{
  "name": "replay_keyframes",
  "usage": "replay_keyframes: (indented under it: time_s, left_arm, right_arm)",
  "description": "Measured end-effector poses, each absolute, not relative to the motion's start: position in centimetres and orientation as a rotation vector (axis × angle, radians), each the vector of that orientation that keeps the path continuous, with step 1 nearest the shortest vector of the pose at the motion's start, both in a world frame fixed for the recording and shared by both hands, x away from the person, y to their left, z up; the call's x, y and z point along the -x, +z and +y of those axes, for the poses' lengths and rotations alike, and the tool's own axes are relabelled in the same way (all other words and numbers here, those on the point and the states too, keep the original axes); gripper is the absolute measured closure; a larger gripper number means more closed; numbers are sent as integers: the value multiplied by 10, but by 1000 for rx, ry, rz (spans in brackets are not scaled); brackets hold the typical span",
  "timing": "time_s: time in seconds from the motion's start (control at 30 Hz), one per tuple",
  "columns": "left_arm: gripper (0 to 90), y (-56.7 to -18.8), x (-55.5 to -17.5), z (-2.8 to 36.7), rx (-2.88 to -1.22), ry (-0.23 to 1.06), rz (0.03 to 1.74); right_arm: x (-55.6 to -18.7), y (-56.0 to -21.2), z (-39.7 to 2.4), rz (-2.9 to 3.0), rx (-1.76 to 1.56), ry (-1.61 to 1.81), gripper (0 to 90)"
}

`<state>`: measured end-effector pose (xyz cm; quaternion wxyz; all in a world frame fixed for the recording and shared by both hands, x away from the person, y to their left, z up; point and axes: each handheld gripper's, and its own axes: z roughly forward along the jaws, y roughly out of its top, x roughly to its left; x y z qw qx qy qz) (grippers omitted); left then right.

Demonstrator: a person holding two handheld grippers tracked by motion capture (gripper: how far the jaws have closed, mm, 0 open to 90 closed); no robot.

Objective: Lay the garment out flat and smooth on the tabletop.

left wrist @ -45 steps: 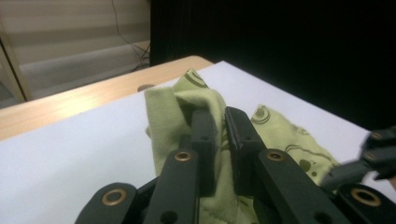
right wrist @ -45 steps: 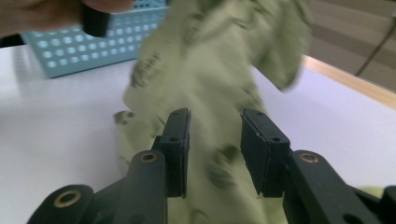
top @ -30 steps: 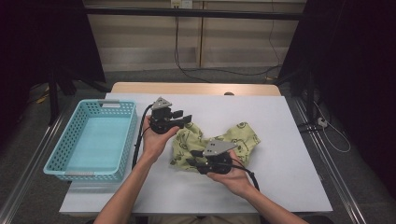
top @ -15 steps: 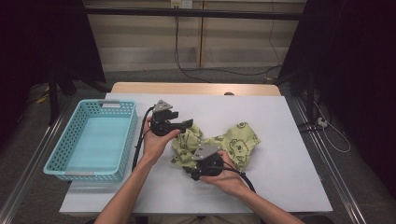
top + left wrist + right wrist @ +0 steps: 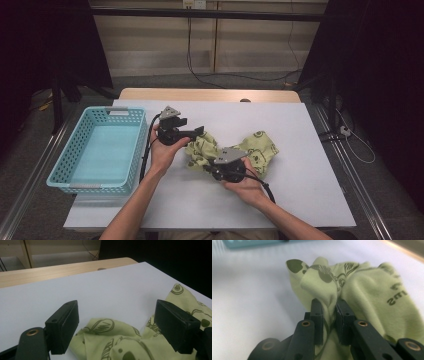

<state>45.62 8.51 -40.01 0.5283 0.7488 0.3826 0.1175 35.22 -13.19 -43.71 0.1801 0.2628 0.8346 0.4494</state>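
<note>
High view: a person seated at a white table (image 5: 300,150) holds a two-jaw gripper in each hand. A crumpled pale-green cloth (image 5: 260,147) printed with dark green cartoon motifs lies near the table's centre, between the two grippers. A light-blue perforated plastic basket (image 5: 67,162) stands at the table's left edge, well apart from the cloth.

Left gripper (image 5: 196,131): held above the cloth's left end, jaws spread wide with nothing between them. In the left gripper view (image 5: 122,322) the cloth's folds (image 5: 112,340) lie below and between the two black jaws, not touching either pad.

Right gripper (image 5: 207,169): its jaws are closed nearly together on a bunched fold of the cloth (right gripper view (image 5: 329,312)); the pinched fabric (image 5: 367,297) rises above the pads and spreads to the right.

A wooden table edge (image 5: 210,94) borders the far side of the white surface.
</note>
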Motion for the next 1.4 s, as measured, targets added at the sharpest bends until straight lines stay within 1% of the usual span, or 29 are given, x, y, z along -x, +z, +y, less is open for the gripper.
replay_keyframes:
  time_s: [0.03, 0.07, 0.1, 0.27, 0.53, 0.6, 0.63, 0.73, 0.77, 0.8, 0.83, 0.87, 0.93, 1.0, 1.03, 1.07, 1.2, 1.3, 1.33, 1.4]
  left_arm:
    - [201, -399, -456, 86, -1784, 274, 915]
    - [196, -398, -457, 90, -1824, 299, 893]
    - [195, -398, -456, 88, -1768, 292, 925]
    - [186, -399, -456, 89, -1762, 310, 929]
    - [178, -402, -455, 81, -1802, 299, 895]
    - [178, -402, -456, 81, -1833, 302, 878]
    - [178, -403, -455, 79, -1812, 292, 891]
    - [178, -406, -455, 76, -1828, 279, 886]
    - [178, -408, -456, 75, -1843, 280, 883]
    - [179, -410, -457, 75, -1898, 289, 851]
    - [179, -413, -456, 69, -1876, 272, 869]
    - [179, -415, -456, 68, -1932, 285, 846]
    - [179, -420, -456, 61, -1969, 274, 834]
    - [180, -423, -455, 55, -2010, 280, 816]
    - [180, -426, -453, 50, -1977, 266, 839]
    - [182, -428, -454, 48, -2002, 266, 822]
    - [185, -437, -452, 35, -2040, 236, 797]
    - [187, -442, -449, 24, -2049, 245, 778]
    - [189, -444, -448, 20, -2059, 248, 755]
    - [228, -447, -446, 14, -2086, 238, 725]
  right_arm:
    - [-354, -433, -137, 2342, -743, 1284, 786]
    - [-354, -428, -141, 2314, -755, 1300, 786]
    - [-356, -423, -147, 2292, -764, 1325, 786]
    - [-360, -403, -175, 2196, -820, 1385, 785]
    - [-364, -392, -215, 2098, -913, 1405, 779]
    - [-365, -393, -223, 2086, -927, 1411, 774]
    - [-365, -393, -226, 2081, -941, 1412, 772]
    - [-361, -397, -235, 2092, -943, 1394, 762]
    - [-360, -399, -238, 2095, -948, 1387, 753]
    - [-359, -401, -242, 2097, -964, 1375, 740]
    - [-359, -402, -245, 2096, -984, 1352, 739]
    - [-359, -405, -249, 2094, -996, 1347, 738]
    - [-359, -411, -257, 2089, -1046, 1312, 727]
    - [-358, -417, -263, 2087, -1077, 1268, 686]
    - [-358, -420, -267, 2085, -1088, 1260, 681]
    - [-356, -421, -271, 2083, -1102, 1259, 668]
    - [-350, -422, -285, 2049, -1123, 1206, 600]
    - [-350, -423, -295, 2019, -1138, 1158, 608]
    - [-351, -423, -297, 2009, -1153, 1148, 631]
    - [-352, -423, -299, 2008, -1158, 1163, 657]
